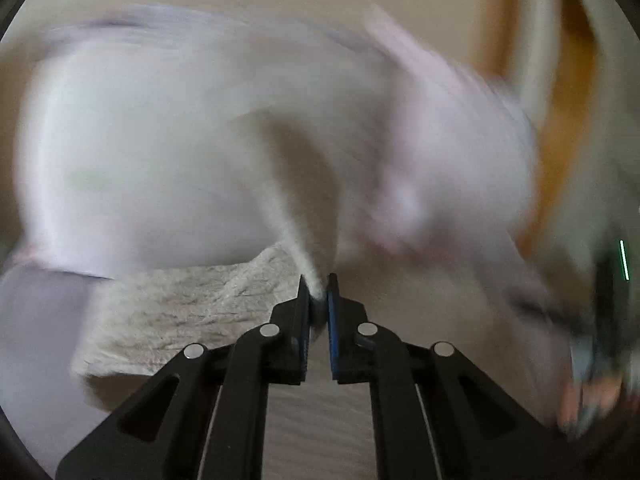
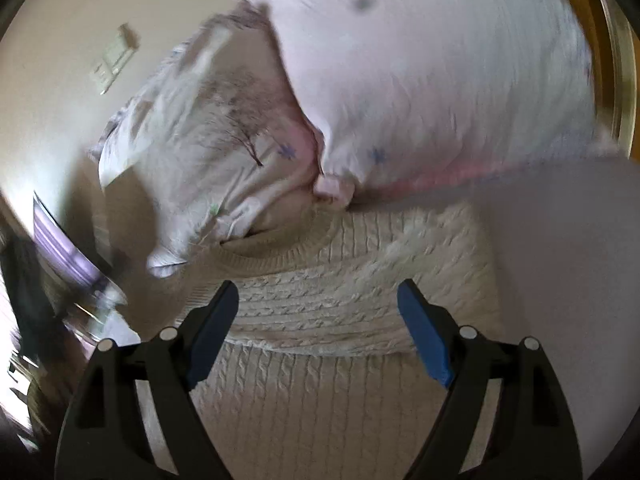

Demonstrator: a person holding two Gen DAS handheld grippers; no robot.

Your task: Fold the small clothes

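A cream cable-knit sweater (image 2: 340, 292) lies partly folded on a pale bed surface (image 2: 560, 260). In the left wrist view my left gripper (image 1: 319, 292) is shut on a corner of the sweater (image 1: 192, 312), which hangs to the left of the jaws. That view is blurred. In the right wrist view my right gripper (image 2: 318, 304) is open and empty, hovering just over the sweater's folded body, below its neckline.
White pillows with small flower prints (image 2: 420, 80) lie behind the sweater; they also show blurred in the left wrist view (image 1: 160, 140). A wooden frame (image 2: 612, 60) runs along the right. A wall switch plate (image 2: 114, 58) is on the beige wall.
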